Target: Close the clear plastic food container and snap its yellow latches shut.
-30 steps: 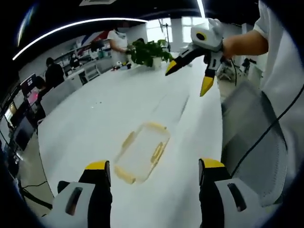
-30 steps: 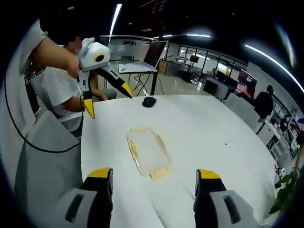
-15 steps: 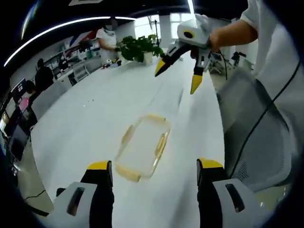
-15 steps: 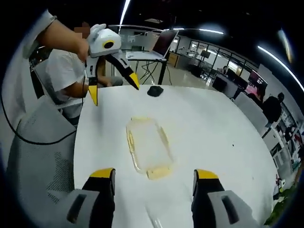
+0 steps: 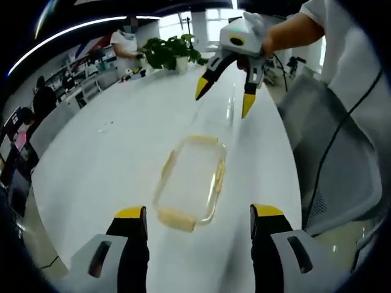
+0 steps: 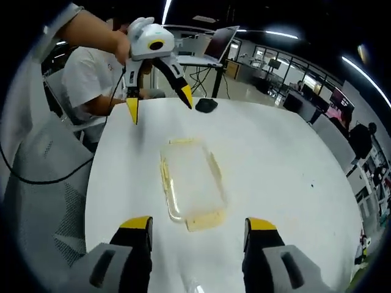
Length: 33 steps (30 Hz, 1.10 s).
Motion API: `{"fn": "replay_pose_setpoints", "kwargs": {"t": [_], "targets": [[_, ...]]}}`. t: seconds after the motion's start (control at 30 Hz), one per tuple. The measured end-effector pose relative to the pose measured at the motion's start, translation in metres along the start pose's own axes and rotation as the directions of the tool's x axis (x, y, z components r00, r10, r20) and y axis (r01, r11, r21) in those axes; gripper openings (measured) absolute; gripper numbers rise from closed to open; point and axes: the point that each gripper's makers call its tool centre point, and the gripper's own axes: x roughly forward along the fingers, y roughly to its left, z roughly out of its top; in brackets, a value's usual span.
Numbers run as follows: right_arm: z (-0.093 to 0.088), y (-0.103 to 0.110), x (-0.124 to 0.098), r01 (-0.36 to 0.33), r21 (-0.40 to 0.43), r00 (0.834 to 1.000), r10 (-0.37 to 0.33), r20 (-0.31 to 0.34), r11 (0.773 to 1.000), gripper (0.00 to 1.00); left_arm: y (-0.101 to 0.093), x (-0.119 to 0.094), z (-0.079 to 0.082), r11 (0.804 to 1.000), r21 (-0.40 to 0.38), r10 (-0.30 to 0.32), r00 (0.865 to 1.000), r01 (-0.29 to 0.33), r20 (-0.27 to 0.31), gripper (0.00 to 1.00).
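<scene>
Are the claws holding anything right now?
No. Both the left claw and right claw are open above the table, and the container lies untouched.

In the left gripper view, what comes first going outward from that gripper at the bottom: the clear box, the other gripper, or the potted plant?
1. The clear container, lying on the white table just ahead of the left gripper.
2. The right gripper, held open above the table past the container's far end.
3. The potted plant, at the table's far end, up and left.
</scene>
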Motion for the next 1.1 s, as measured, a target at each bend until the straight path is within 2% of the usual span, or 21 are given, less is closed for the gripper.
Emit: {"fn": "replay_pose_setpoints", "kwargs": {"t": [0.1,0.33,0.6,0.8,0.9,1.1], "targets": [[-0.005,-0.002,0.006,-0.018,-0.041,1.000,0.017,-0.024,0.999,0.56,0.006,0.006,-0.010,0.999,0.025,-0.020,0.999,0.021,-0.043,0.65],[-0.015,-0.009,0.020,-0.052,-0.046,0.997,0.049,-0.058,0.998,0.53,0.013,0.021,-0.022,0.996,0.059,-0.063,0.993,0.069,-0.095,0.61],[-0.024,-0.009,0.036,-0.085,-0.046,0.993,0.080,-0.091,0.995,0.52,0.020,0.033,-0.031,0.991,0.096,-0.085,0.989,0.097,-0.123,0.56],[-0.022,-0.006,0.046,-0.099,-0.069,0.991,0.092,-0.097,0.993,0.50,0.023,0.037,-0.041,0.985,0.125,-0.103,0.983,0.123,-0.155,0.53],[-0.026,-0.006,0.052,-0.111,-0.078,0.987,0.101,-0.123,0.991,0.50,0.025,0.039,-0.045,0.985,0.119,-0.108,0.980,0.129,-0.165,0.54],[-0.027,-0.005,0.057,-0.126,-0.082,0.985,0.115,-0.128,0.989,0.50,0.026,0.043,-0.050,0.982,0.122,-0.121,0.974,0.145,-0.190,0.56]]}}
